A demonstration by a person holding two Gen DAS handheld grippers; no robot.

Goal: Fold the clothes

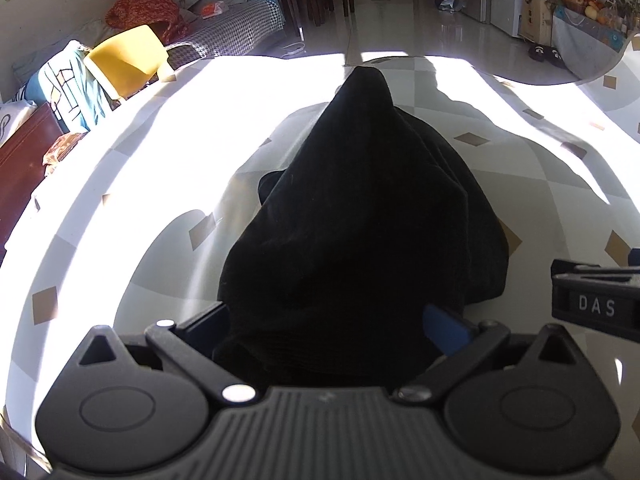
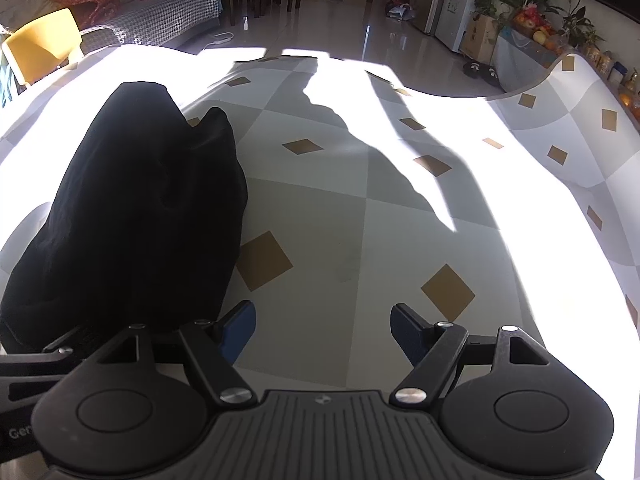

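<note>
The left gripper [image 1: 326, 332] grasps the near end of the black garment [image 1: 360, 208], which stretches ahead of it across the table [image 2: 360, 220], while the right gripper [image 2: 323, 330], released, must next take a hem beside it for a fold.

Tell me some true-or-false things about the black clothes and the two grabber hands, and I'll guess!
1. The black garment lies on a checked tablecloth. True.
2. The right gripper is squeezing the garment. False: it is open, with only tablecloth between its fingers.
3. The black cloth bunches between the left gripper's fingers. True.
4. The garment is bright red. False: it is black.
5. A yellow chair stands beyond the table. True.
</note>
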